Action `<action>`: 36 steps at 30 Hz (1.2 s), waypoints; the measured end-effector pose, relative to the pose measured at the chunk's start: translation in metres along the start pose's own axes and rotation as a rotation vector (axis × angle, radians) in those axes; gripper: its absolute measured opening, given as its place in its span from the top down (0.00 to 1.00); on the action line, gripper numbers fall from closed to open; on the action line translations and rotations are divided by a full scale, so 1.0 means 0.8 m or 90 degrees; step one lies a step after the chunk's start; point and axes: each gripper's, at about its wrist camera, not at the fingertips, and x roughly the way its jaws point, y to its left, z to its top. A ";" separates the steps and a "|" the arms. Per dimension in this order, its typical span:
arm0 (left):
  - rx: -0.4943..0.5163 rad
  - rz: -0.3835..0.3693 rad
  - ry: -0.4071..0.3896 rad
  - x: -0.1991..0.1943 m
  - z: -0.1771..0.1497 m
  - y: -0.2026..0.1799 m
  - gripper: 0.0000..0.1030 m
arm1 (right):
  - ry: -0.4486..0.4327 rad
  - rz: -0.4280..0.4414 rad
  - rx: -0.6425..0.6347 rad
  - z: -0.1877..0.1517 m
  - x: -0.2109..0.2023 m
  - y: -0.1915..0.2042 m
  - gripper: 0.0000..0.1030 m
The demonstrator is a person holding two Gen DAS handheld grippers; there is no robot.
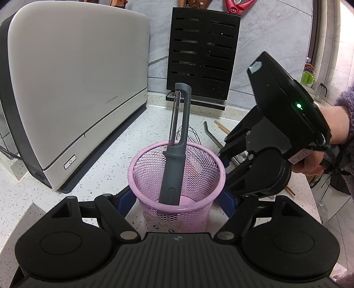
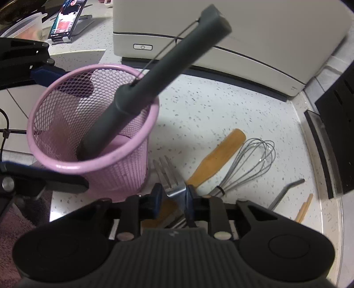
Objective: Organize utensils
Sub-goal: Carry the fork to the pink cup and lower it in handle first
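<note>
A pink mesh cup (image 1: pixel 177 177) stands on the speckled counter, held between my left gripper's (image 1: pixel 177 199) blue fingers (image 1: pixel 127 197). A grey peeler (image 1: pixel 177 141) stands in the cup, blade end up; it also shows in the right wrist view (image 2: pixel 154 75). My right gripper (image 2: pixel 172 195) is shut on a metal fork (image 2: pixel 170 177), low over the counter just right of the cup (image 2: pixel 93 130). In the left wrist view the right gripper's body (image 1: pixel 265 155) sits beside the cup's right rim.
A wooden spatula (image 2: pixel 216 155), a wire whisk (image 2: pixel 250 164), a bent metal straw (image 2: pixel 285 192) and chopsticks (image 2: pixel 305 208) lie on the counter. A white appliance (image 1: pixel 73 88) stands on the left, a black knife block (image 1: pixel 201 55) behind. A phone (image 2: pixel 66 20) stands further off.
</note>
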 end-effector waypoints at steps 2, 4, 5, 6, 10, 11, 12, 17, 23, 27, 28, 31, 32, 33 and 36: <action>0.002 0.002 0.001 0.001 0.001 -0.001 0.12 | -0.004 -0.014 -0.002 -0.004 -0.002 0.001 0.81; 0.005 0.003 0.001 0.001 0.001 -0.002 0.12 | -0.011 -0.025 -0.005 -0.007 -0.004 0.002 0.82; 0.006 0.004 0.002 0.002 0.001 -0.002 0.12 | -0.017 -0.031 -0.003 -0.009 -0.006 0.002 0.82; 0.007 0.004 0.002 0.002 0.002 -0.002 0.12 | -0.025 -0.034 0.000 -0.011 -0.010 0.003 0.82; 0.005 0.004 0.003 0.002 0.002 -0.001 0.12 | -0.064 -0.046 0.032 -0.020 -0.032 -0.005 0.82; 0.005 0.005 0.003 0.003 0.003 -0.001 0.12 | -0.074 -0.048 0.042 -0.022 -0.038 -0.008 0.82; 0.006 0.006 0.003 0.003 0.003 -0.002 0.12 | -0.085 -0.049 0.053 -0.024 -0.045 -0.010 0.82; 0.012 0.001 0.004 0.007 0.005 -0.006 0.12 | -0.138 -0.073 0.101 -0.037 -0.077 -0.018 0.83; 0.020 -0.004 0.005 0.010 0.006 -0.012 0.12 | -0.208 -0.096 0.176 -0.057 -0.112 -0.023 0.83; 0.020 -0.005 0.003 0.013 0.008 -0.015 0.12 | -0.246 -0.084 0.234 -0.072 -0.126 -0.030 0.83; 0.020 -0.005 0.003 0.014 0.009 -0.015 0.12 | -0.256 -0.080 0.248 -0.076 -0.128 -0.032 0.83; 0.017 -0.005 0.002 0.016 0.010 -0.016 0.12 | -0.284 -0.061 0.293 -0.083 -0.137 -0.039 0.83; 0.017 -0.004 0.001 0.017 0.012 -0.016 0.12 | -0.294 -0.054 0.307 -0.085 -0.140 -0.041 0.83; 0.017 -0.005 0.002 0.018 0.013 -0.017 0.12 | -0.304 -0.047 0.320 -0.087 -0.145 -0.044 0.83; 0.021 -0.006 0.002 0.021 0.013 -0.021 0.12 | -0.338 -0.031 0.344 -0.088 -0.164 -0.048 0.83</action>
